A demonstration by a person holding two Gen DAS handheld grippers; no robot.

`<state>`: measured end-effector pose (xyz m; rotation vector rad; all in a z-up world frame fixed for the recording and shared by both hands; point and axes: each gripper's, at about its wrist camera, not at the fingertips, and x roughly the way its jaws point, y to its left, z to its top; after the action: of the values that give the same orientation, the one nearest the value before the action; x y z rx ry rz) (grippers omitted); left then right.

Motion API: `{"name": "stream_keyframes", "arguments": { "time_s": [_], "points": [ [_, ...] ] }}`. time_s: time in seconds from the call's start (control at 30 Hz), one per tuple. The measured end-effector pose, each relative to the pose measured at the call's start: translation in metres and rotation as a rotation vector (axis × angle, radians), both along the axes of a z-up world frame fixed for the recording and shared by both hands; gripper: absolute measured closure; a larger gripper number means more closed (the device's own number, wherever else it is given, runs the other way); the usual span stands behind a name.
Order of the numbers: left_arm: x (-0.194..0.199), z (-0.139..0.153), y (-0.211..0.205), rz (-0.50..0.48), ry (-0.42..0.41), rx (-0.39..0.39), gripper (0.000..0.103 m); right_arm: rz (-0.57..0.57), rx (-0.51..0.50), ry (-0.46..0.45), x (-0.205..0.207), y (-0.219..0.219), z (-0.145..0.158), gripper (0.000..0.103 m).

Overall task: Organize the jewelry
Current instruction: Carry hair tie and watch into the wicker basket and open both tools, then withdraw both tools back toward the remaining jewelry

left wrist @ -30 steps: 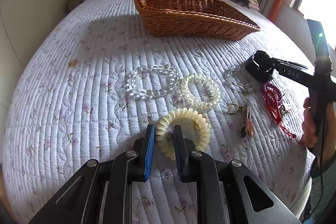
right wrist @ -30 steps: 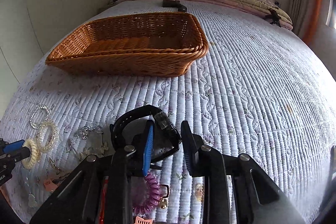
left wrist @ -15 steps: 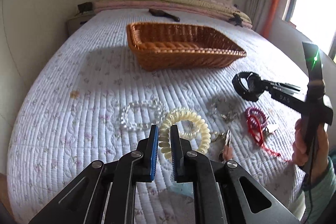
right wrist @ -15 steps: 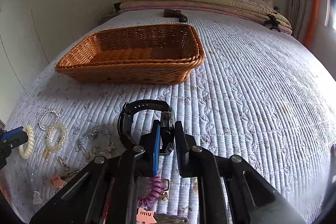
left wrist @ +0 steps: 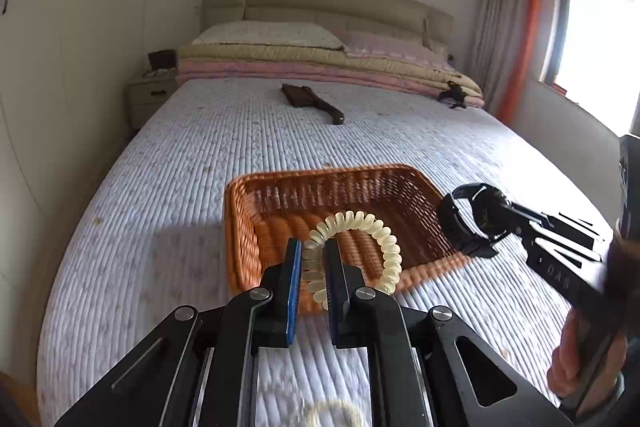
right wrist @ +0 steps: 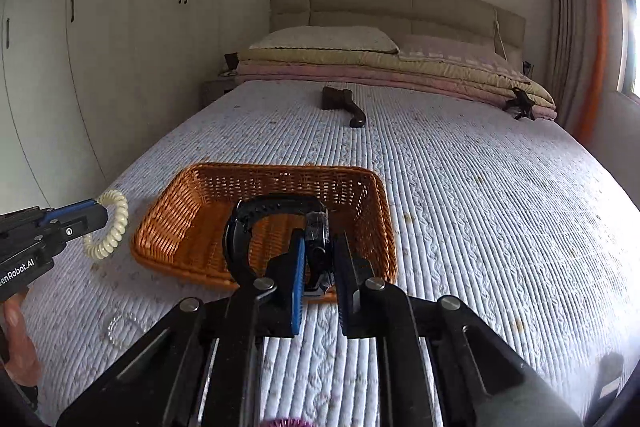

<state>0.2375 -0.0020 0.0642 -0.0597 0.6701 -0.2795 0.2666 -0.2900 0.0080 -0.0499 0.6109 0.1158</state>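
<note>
Our left gripper (left wrist: 311,267) is clamped on a cream coil bracelet (left wrist: 356,251), which hangs in the air just short of the near rim of the basket (left wrist: 240,227). Our right gripper (right wrist: 319,267) pinches a black watch (right wrist: 276,223) by its case, lifted over the basket's near right corner.

We judge the job barely begun. The basket floor looks bare in both views, so nothing is stowed yet. A clear bead bracelet (right wrist: 124,327) lies on the quilt (left wrist: 168,167) near us, and a purple coil (right wrist: 280,423) peeks in at the bottom edge, so more pieces remain after these two.

The basket walls are low and its mouth wide, with room for both grippers side by side. The quilt around it lies open, and the dark object (left wrist: 312,103) farther up the bed is well apart.
</note>
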Motion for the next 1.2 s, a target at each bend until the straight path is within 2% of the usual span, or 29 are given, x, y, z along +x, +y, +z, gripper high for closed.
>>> {"name": "stream_keyframes", "arguments": {
  "time_s": [0.1,0.2,0.27,0.53,0.6,0.63,0.67,0.73,0.9,1.0,1.1,1.17,1.2],
  "points": [
    [0.045,-0.012,-0.006,0.04,0.042,0.006,0.092,-0.017,0.022,0.058,0.038,0.002,-0.014,0.087],
    [0.077,-0.032,-0.008,0.057,0.122,-0.02,0.092,-0.028,0.041,0.121,0.064,0.003,-0.032,0.087],
    [0.091,-0.046,-0.012,0.072,0.155,-0.005,0.092,-0.043,0.056,0.159,0.075,0.002,-0.044,0.087],
    [0.113,-0.076,-0.021,0.087,0.233,0.007,0.09,-0.061,0.069,0.258,0.099,0.0,-0.082,0.087],
    [0.113,-0.081,-0.019,0.077,0.249,-0.021,0.089,-0.06,0.083,0.268,0.099,-0.001,-0.086,0.087],
    [0.113,-0.084,-0.018,0.078,0.257,-0.029,0.087,-0.058,0.093,0.267,0.099,-0.002,-0.085,0.087],
    [0.112,-0.084,-0.016,0.087,0.259,-0.034,0.08,-0.054,0.1,0.261,0.097,-0.003,-0.083,0.086],
    [0.108,-0.081,-0.014,0.086,0.243,-0.037,0.069,-0.053,0.096,0.231,0.09,-0.004,-0.074,0.085],
    [0.079,-0.055,-0.007,0.054,0.172,-0.05,0.066,-0.039,0.11,0.149,0.062,-0.007,-0.041,0.085],
    [0.053,-0.032,0.001,0.036,0.114,-0.071,0.062,-0.025,0.14,0.091,0.031,-0.013,-0.019,0.084],
    [0.018,-0.006,0.009,0.021,0.038,-0.093,0.057,-0.027,0.146,0.029,0.001,-0.019,-0.001,0.07],
    [-0.012,0.013,0.011,0.005,-0.027,-0.097,0.056,-0.018,0.15,-0.021,-0.024,-0.023,0.009,0.057],
    [-0.024,0.019,0.012,-0.003,-0.048,-0.1,0.056,-0.011,0.152,-0.042,-0.035,-0.024,0.013,0.057]
  ]
}}
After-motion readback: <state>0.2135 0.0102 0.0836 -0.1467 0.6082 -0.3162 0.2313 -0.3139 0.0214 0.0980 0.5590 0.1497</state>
